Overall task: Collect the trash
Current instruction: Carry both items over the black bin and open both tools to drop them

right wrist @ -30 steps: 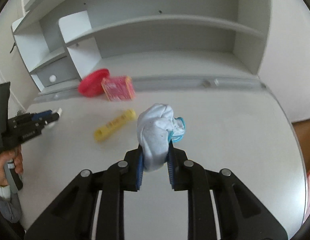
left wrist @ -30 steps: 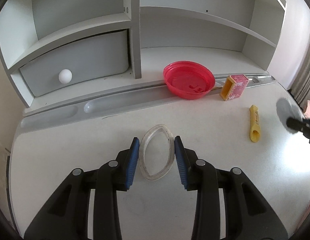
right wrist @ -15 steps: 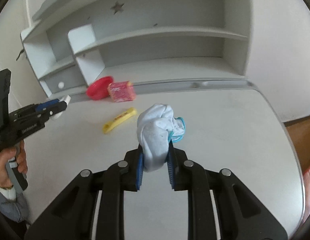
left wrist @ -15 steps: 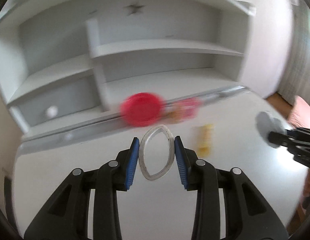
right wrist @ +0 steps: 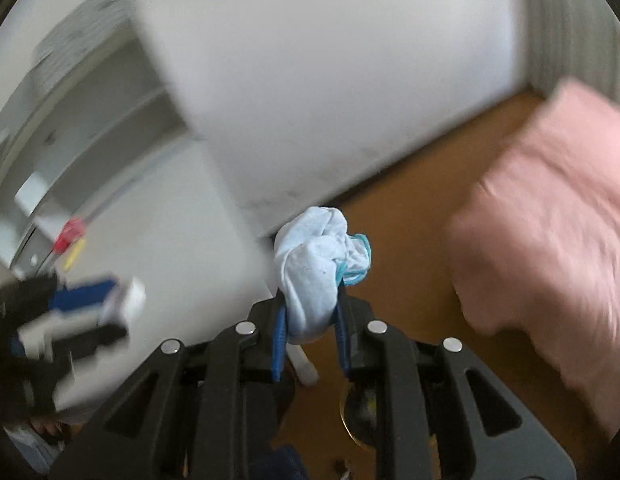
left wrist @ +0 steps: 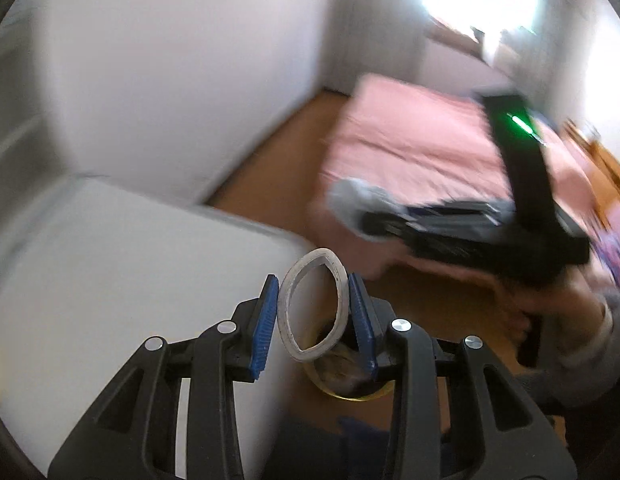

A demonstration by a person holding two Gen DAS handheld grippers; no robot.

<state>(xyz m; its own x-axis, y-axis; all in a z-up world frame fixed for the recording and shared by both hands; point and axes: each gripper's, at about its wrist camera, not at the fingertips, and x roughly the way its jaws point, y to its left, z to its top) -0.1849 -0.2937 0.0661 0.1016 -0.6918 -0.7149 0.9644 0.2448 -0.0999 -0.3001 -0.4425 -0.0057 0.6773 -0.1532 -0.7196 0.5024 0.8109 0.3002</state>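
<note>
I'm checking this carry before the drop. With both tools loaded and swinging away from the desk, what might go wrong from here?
1. The squashed clear tape ring is pinched only at its sides by the left tool; it may spring out.
2. The crumpled white cloth with blue trim bulges well above the right tool, so it might slip free.
3. The round yellow-rimmed bin sits low, mostly hidden behind the fingers; in these blurred views, a drop may miss.

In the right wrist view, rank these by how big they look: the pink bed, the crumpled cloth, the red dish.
1. pink bed
2. crumpled cloth, though it sits close to the camera, pinched in the right gripper
3. red dish, far off and blurred
</note>
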